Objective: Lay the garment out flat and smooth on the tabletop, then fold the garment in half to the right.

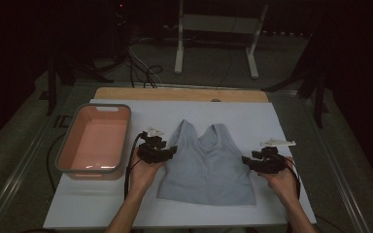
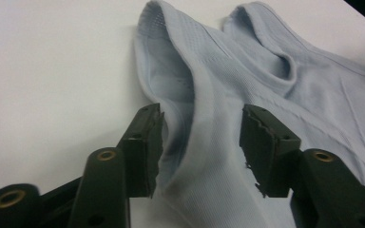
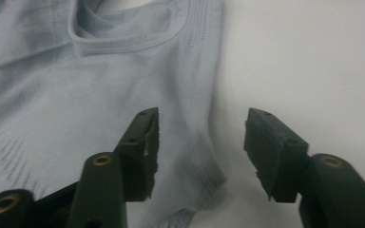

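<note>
Nearest the camera in the high view, two forearms come up from the lower edge, each hand carrying a claw. The left claw (image 1: 167, 151) sits at the left armhole edge of a pale blue tank top (image 1: 208, 167), and the right claw (image 1: 246, 160) sits at the garment's right side seam, just below the other armhole.

In the left gripper view the left claw (image 2: 200, 142) has its jaws parted to a middling width, with the ribbed armhole hem of the top (image 2: 247, 95) running up between them; the pads do not press on the cloth, so nothing is held. The right gripper view shows the same for the right claw (image 3: 199, 152): jaws apart, the side hem of the top (image 3: 76, 95) lying between them, loose and ungripped.

The top itself lies flat, face up, near the middle of the white bench (image 1: 281, 121), straps pointing away from the person and bottom hem toward them. It looks spread out and fairly smooth (a few soft ridges near the neckline remain).

To the left of the garment, just beyond the left hand, stands a pink tub with a grey rim (image 1: 71, 145), holding nothing that I can make out.

My reading is that the laying-out is done and both claws have let go. No fold is visible yet, so any folding, and any move into the tub, is yet to come.
</note>
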`<action>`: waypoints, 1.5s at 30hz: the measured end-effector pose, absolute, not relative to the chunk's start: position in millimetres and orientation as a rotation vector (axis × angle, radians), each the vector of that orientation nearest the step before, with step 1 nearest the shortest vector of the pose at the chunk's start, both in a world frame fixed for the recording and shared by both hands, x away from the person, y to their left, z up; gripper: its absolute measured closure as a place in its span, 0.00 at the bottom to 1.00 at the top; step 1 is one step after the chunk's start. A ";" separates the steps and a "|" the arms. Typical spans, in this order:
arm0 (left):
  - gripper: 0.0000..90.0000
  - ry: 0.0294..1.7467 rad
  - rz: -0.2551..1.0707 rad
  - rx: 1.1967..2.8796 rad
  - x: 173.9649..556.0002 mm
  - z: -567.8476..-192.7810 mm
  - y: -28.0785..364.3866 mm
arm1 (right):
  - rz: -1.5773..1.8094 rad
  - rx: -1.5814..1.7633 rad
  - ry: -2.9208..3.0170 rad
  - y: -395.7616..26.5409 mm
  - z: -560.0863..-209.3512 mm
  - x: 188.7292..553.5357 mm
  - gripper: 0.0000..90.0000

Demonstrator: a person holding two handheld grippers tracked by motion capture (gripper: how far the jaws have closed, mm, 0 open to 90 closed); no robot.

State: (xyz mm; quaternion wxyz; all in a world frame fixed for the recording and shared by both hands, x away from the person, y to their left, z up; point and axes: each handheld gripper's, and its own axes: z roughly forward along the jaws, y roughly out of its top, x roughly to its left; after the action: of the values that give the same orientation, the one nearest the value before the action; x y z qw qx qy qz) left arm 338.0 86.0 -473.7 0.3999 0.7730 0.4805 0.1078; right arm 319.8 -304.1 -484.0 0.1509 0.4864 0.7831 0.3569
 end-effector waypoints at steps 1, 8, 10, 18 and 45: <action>0.53 1.211 0.270 1.946 335.4 -473.7 87.5 | 1.035 1.396 2.245 -304.3 -483.1 318.6 0.47; 0.40 1.206 0.263 1.922 324.0 -476.5 91.7 | 1.074 1.414 2.211 -304.7 -479.0 309.3 0.29; 0.38 1.211 0.258 1.920 321.7 -478.4 92.3 | 1.073 1.408 2.204 -305.7 -479.3 307.5 0.27; 0.34 1.228 0.236 1.905 313.6 -485.4 95.3 | 1.085 1.409 2.190 -310.1 -480.8 300.3 0.22; 0.62 1.293 0.005 1.899 313.3 -518.8 91.8 | 1.077 1.391 2.164 -312.6 -482.6 285.3 0.22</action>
State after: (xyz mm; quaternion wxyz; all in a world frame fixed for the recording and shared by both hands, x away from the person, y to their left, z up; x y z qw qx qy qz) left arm 313.3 91.8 -518.8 0.4098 0.7540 0.5133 0.0022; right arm 285.3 -312.6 -482.6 0.1757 0.4910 0.7639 0.3801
